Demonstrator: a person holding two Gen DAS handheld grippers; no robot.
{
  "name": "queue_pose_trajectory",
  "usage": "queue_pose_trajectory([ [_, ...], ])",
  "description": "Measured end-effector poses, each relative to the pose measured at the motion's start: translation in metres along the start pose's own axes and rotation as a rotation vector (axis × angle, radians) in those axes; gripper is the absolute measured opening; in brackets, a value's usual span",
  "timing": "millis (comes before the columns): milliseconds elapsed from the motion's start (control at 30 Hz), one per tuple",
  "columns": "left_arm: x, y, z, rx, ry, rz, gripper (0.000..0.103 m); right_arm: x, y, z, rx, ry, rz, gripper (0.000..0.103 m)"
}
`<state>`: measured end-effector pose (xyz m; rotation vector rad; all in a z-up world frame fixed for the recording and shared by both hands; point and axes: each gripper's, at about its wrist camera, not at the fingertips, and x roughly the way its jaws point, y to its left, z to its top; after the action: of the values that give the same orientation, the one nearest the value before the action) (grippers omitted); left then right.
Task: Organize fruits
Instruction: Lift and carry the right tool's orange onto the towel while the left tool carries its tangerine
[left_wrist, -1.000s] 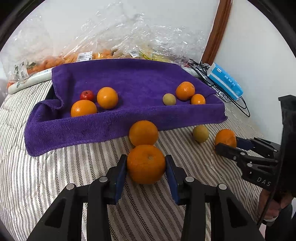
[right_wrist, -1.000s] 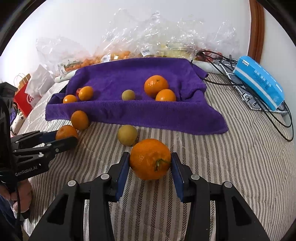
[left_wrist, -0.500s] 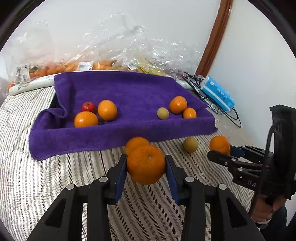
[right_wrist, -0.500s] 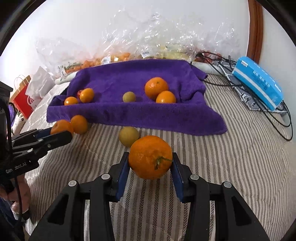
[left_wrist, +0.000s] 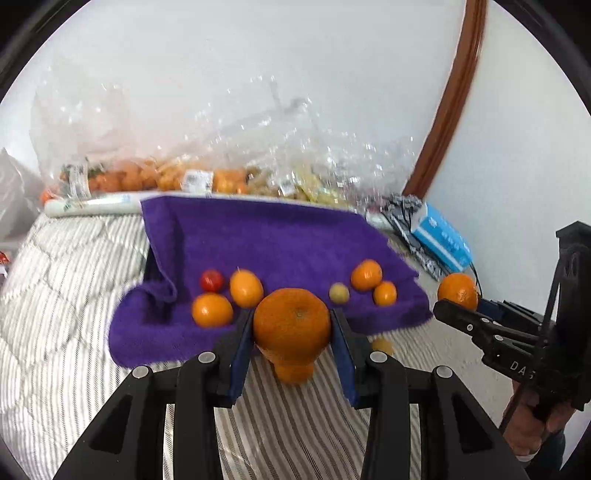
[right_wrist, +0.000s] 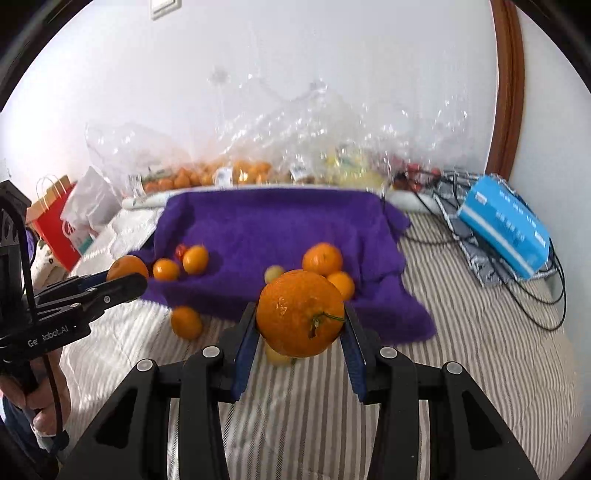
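On the striped quilted bed (left_wrist: 74, 295), toward its far edge by the wall, there's a big purple terry towel (left_wrist: 266, 243) with a bunch of fruit already parked on it: two oranges plus a small red fruit on the left, a couple of oranges and a little yellow-green one on the right. Behind that, crinkly clear plastic bags (right_wrist: 295, 147) of more fruit along the wall, and a blue cardboard box (right_wrist: 506, 225) near the bed's right edge.

Both claws are loaded right now. The left claw (left_wrist: 291, 328) is clamped on a large round orange (left_wrist: 291, 325), held up off the bed. The right claw (right_wrist: 301, 317) is clamped on a stemmed large orange (right_wrist: 301, 312), also lifted.

What matters: the towel lies dead ahead of both claws and lower down, so my guess is each one goes forward and down, left toward the left pile, right toward the right. A loose small orange (right_wrist: 186, 322) and a yellowish fruit sit on the bed just short of the towel's near edge.
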<state>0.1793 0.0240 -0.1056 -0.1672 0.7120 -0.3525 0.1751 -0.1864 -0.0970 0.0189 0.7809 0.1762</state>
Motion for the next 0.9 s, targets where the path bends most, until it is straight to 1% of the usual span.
queue_pose_trajectory([
  [200,-0.009,0.007,0.019,-0.021,-0.041,0.031,0.038,0.0,0.005,0.019,-0.005,-0.035,0.011,0.043],
  [500,-0.01,0.016,0.035,-0.04,-0.081,0.069,0.038,0.006,0.004,0.033,-0.004,-0.058,0.015,0.043],
  [900,0.011,0.031,0.05,-0.09,-0.079,0.081,0.038,0.021,0.002,0.054,0.001,-0.084,0.018,0.043],
])
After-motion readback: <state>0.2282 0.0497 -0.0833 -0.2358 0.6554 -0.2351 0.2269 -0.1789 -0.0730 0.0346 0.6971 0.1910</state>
